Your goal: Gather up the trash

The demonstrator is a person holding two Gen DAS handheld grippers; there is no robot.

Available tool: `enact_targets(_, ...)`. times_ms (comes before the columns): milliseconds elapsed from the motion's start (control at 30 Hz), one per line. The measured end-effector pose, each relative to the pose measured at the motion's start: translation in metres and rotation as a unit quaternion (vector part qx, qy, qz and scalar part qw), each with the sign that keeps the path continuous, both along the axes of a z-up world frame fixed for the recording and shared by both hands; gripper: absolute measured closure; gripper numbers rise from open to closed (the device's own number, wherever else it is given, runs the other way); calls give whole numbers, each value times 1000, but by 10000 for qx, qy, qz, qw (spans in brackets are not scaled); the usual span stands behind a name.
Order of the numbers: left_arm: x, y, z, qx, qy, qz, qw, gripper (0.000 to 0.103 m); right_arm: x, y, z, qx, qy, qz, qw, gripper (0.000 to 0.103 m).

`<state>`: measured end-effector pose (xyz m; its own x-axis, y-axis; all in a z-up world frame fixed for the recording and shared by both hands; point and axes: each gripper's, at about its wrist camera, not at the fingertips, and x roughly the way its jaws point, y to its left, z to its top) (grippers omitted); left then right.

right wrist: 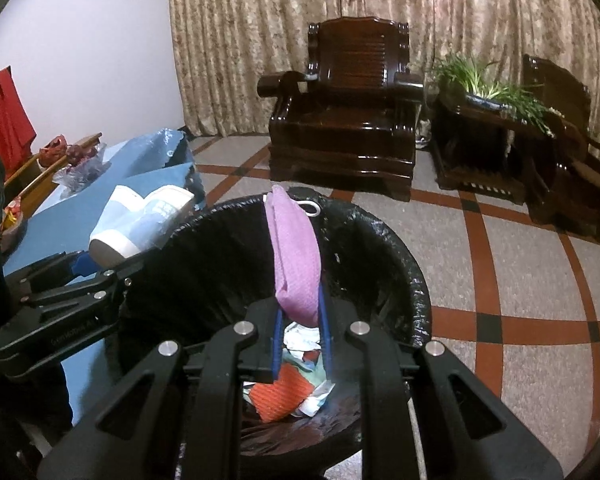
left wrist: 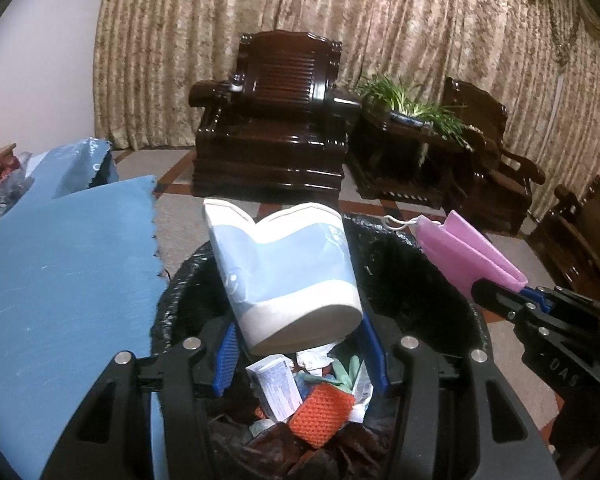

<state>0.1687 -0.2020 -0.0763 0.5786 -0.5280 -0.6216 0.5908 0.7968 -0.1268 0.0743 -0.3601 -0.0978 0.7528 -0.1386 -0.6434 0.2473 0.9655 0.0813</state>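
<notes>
My left gripper [left wrist: 300, 340] is shut on a crushed white and light-blue paper cup [left wrist: 284, 276], held over the black-lined trash bin [left wrist: 416, 268]. My right gripper [right wrist: 300, 320] is shut on a folded pink cloth [right wrist: 296, 256], held over the same bin [right wrist: 380, 256]. The right gripper with the pink cloth [left wrist: 468, 252] shows at the right of the left wrist view. The left gripper and the cup [right wrist: 140, 220] show at the left of the right wrist view. Inside the bin lie an orange mesh sponge [left wrist: 320, 412], a small carton [left wrist: 276, 388] and crumpled paper.
A table with a blue cover [left wrist: 60, 300] stands just left of the bin, with bags and food [right wrist: 76, 160] at its far end. Dark wooden armchairs [right wrist: 352, 120] and a side table with a green plant [right wrist: 488, 88] stand by the curtain. Tiled floor [right wrist: 520, 280] lies right of the bin.
</notes>
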Motion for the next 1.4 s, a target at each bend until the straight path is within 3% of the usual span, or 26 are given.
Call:
enact_targets(167,7,-6,-8,14,63,-21,10000,49,7,-5,-12,2,76,-54,10000,88)
enact_targets(200,8,-7,-8,21,93,-39,9999,47,9,-5,-15,-33,116,-77,9999,83)
enact_targets(267,10,-7,-9,12,120,-42,9999,36,14,-8,-16,-76,164,-117,9998,77)
enact_targets(300,11,-5,-9,-15,118,-32,9999,29,14,-9,-17,-85,165,-131,9997,71)
enact_targets(367,11,-1,-9,-42,118,-16,9999,28,12,-10,-19,-118,141,-184,9997,60)
enact_targets(400,12,0,-9,-39,120,-9,9999,27,12,-12,-19,-124,128,-208,9996,49)
enact_targets(433,12,3,-9,-40,112,11,9999,26,10,-12,-19,-144,107,-249,9995,30)
enact_targets(500,12,6,-7,-50,100,61,9999,22,6,-11,-17,-211,35,-317,9993,13)
enact_targets(533,12,9,-5,-60,88,80,9999,19,4,-10,-15,-227,8,-322,9992,11)
enact_targets(800,2,42,14,-69,-97,337,9994,7,-7,3,-1,-183,-74,-136,9997,6)
enact_targets(1067,-18,73,22,40,-120,668,9977,6,-24,23,22,23,-222,-14,9998,5)
enact_targets(1400,-53,106,43,117,-262,1026,9943,6,-42,52,52,-102,-341,194,9992,5)
